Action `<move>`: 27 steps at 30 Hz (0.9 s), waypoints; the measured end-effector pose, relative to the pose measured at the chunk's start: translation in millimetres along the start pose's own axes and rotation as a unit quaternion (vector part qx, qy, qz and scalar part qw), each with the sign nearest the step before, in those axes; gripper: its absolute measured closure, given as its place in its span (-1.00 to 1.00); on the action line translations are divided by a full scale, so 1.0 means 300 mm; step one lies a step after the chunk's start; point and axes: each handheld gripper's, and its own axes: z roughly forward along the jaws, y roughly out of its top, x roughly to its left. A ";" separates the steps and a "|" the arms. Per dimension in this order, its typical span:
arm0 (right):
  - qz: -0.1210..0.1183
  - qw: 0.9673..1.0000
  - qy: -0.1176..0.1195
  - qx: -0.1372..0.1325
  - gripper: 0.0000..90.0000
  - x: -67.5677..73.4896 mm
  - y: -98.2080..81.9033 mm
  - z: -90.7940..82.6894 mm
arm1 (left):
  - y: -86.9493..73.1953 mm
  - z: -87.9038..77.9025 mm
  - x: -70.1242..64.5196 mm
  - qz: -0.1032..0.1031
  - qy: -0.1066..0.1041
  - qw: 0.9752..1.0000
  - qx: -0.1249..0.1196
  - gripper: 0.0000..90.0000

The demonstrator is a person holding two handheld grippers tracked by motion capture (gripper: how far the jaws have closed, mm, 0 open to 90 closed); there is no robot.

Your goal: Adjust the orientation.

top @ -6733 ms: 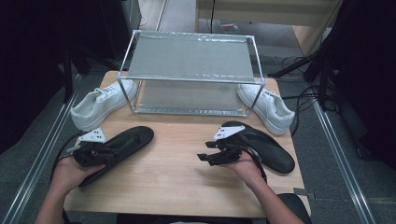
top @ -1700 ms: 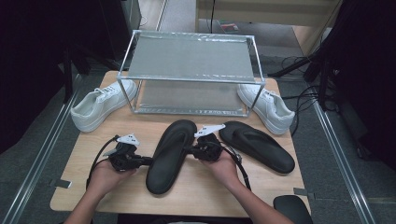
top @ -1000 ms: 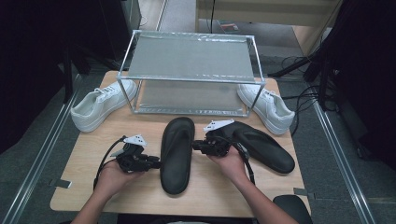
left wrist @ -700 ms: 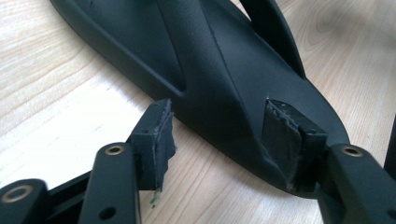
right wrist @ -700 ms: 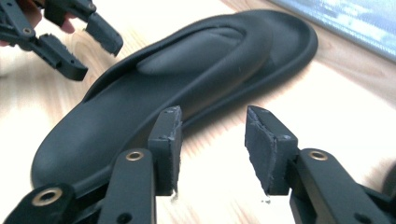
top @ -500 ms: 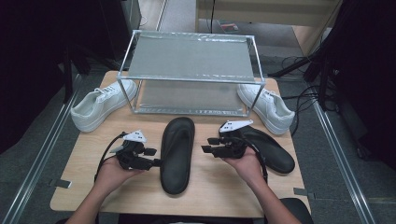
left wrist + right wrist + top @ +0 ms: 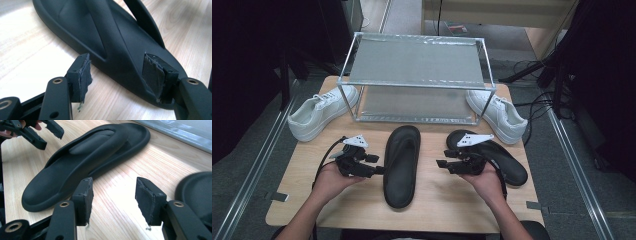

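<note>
Your left claw [image 7: 115,75] has just opened wide, pads straddling the middle sandal's [image 7: 402,165] edge without pressing. Right claw [image 7: 112,202] has also just opened, bare worktop [image 7: 117,195] between its pads. High view adds the second sandal [image 7: 502,160] under your right hand.

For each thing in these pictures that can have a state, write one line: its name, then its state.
Left gripper: open, jaws just opened, beside the middle flip-flop.
Right gripper: open, jaws just opened, nothing between them.
Middle black flip-flop: released, flat, strap up.
Right black flip-flop: flat, partly under the right hand.
Left white sneaker: upright beside the rack.
Right white sneaker: upright beside the rack.
Metal rack: shelves bare.
</note>
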 end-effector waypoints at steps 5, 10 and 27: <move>0.006 1.000 -0.013 -0.003 0.08 -0.011 -0.023 -0.038 | 0.017 0.004 0.004 0.006 0.000 1.000 0.002 -0.11; 0.008 0.999 -0.028 -0.016 0.08 -0.016 -0.048 -0.091 | 0.030 0.014 0.004 0.007 0.009 1.000 0.005 -0.09; 0.030 0.998 -0.051 -0.032 0.13 -0.065 -0.105 -0.184 | 0.066 0.035 0.011 0.021 0.002 1.000 0.002 -0.11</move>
